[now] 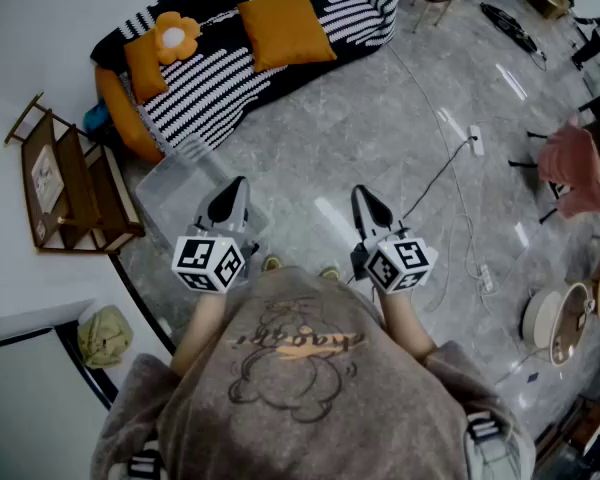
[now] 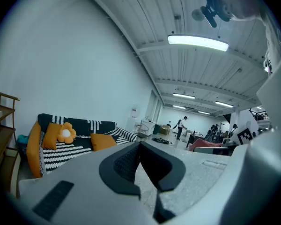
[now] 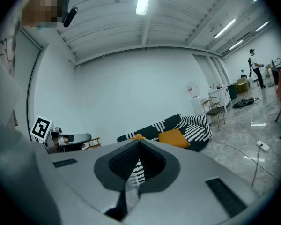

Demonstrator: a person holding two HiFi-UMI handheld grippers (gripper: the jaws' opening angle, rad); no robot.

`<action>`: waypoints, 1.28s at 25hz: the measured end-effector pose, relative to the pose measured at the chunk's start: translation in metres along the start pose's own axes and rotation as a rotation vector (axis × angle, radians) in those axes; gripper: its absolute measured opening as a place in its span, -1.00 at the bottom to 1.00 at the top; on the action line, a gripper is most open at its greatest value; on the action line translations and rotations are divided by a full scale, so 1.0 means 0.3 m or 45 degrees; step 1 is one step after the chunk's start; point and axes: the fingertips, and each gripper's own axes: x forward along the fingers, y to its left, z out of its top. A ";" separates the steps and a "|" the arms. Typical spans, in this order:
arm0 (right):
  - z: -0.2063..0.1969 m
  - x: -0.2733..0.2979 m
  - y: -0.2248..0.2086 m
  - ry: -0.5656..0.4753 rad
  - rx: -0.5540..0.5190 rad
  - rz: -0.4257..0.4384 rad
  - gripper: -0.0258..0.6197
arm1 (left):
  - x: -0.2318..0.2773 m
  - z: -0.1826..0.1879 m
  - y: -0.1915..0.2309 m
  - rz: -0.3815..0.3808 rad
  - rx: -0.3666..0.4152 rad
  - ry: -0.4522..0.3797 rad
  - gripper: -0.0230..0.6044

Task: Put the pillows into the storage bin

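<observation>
Pillows (image 1: pixel 285 30): 2 orange ones lie on the striped sofa (image 1: pixel 220 78). The larger lies near its middle. The smaller (image 1: pixel 143 66) is propped at the left end, touching a flower-shaped cushion (image 1: pixel 173 36). None is in the bin.
Storage bin (image 1: pixel 175 193): a clear plastic box on the floor (image 1: pixel 380 118), just off the sofa's near corner and between the sofa and the person. It looks set there to keep each carry short. Whether it has a lid cannot be told.
Left gripper (image 1: pixel 237 184): jaws pressed together with nothing between them. It is held at waist height and pointed forward over the bin's near edge.
Right gripper (image 1: pixel 364 196): jaws likewise closed and empty, level with the left and aimed at the sofa. The matched, idle pose suggests a starting stance rather than a reach.
Person: stands on the grey floor well apart from the sofa, both arms tucked in close to a grey printed shirt (image 1: pixel 300 368).
Stage: by the look of it, the task has not begun, with 2 pillows to fetch and the flower cushion perhaps a 3rd.
Next move: probably a walk to the sofa, with the jaws opened before they meet a pillow. Soft filling should let a pinch on a corner or edge hold.
Hazards: a white cable and power strip (image 1: pixel 474 138) lie on the floor to the right of the path. A wooden rack (image 1: pixel 75 183) stands just beside the bin.
</observation>
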 end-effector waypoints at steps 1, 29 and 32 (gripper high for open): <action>-0.005 0.015 0.002 0.000 -0.005 -0.003 -0.92 | 0.004 -0.002 0.011 -0.003 -0.008 -0.002 -0.92; -0.018 0.577 -0.195 0.017 0.096 -0.160 -0.93 | 0.506 0.032 0.470 -0.052 -0.027 0.075 -0.92; 0.053 0.699 -0.323 0.032 0.104 -0.140 -0.93 | 0.668 0.080 0.493 -0.017 -0.034 0.069 -0.92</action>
